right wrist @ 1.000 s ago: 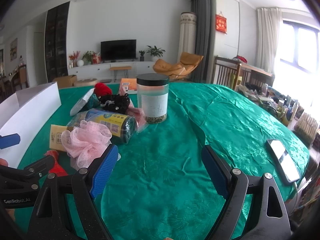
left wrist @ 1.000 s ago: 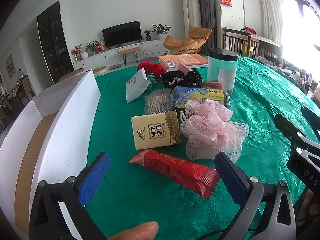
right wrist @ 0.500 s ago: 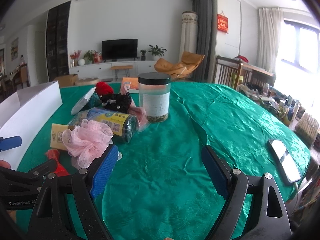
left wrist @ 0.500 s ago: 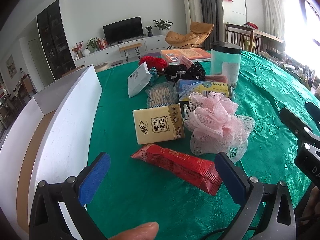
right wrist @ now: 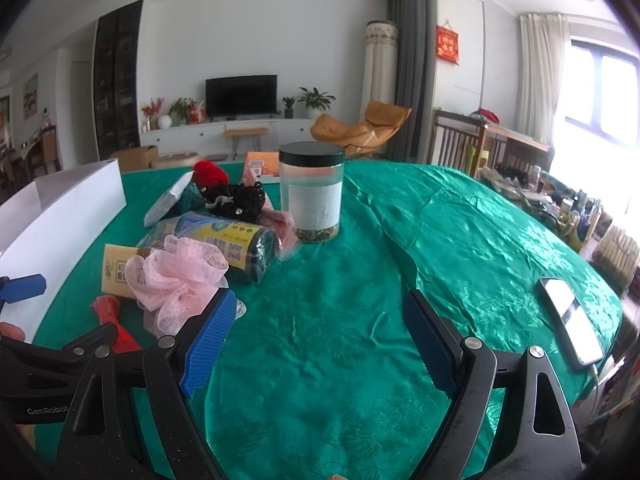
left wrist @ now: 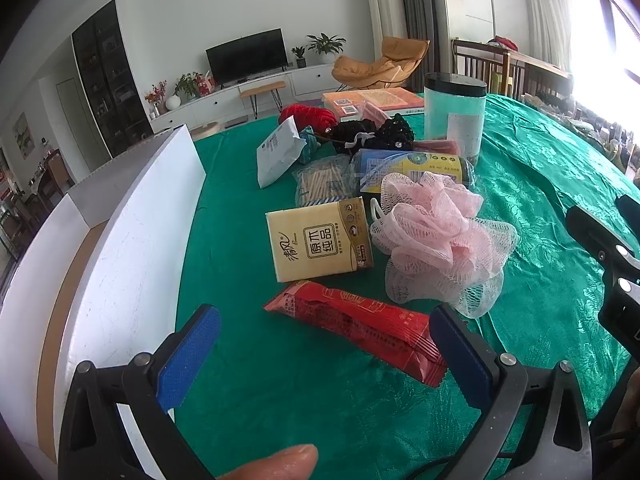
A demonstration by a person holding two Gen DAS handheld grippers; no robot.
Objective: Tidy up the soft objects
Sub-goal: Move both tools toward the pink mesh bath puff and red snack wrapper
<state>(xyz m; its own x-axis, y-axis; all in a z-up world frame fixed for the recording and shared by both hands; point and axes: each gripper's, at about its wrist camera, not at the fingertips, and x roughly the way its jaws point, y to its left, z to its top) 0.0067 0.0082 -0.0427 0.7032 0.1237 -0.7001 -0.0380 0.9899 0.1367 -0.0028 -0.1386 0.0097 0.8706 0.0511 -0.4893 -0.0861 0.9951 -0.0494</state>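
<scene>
Beside right gripper (right wrist: 314,334), phone (right wrist: 570,320); unseen from left.

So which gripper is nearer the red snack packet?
Left. The left gripper is open right over the red snack packet, with one end between its fingers. The right gripper, also open, sits off to the packet's right over bare green cloth.

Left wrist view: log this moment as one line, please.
phase: approach | left gripper: open, above red snack packet | right gripper: open, holding nothing | pink bath pouf: on green tablecloth | white box: left
</scene>
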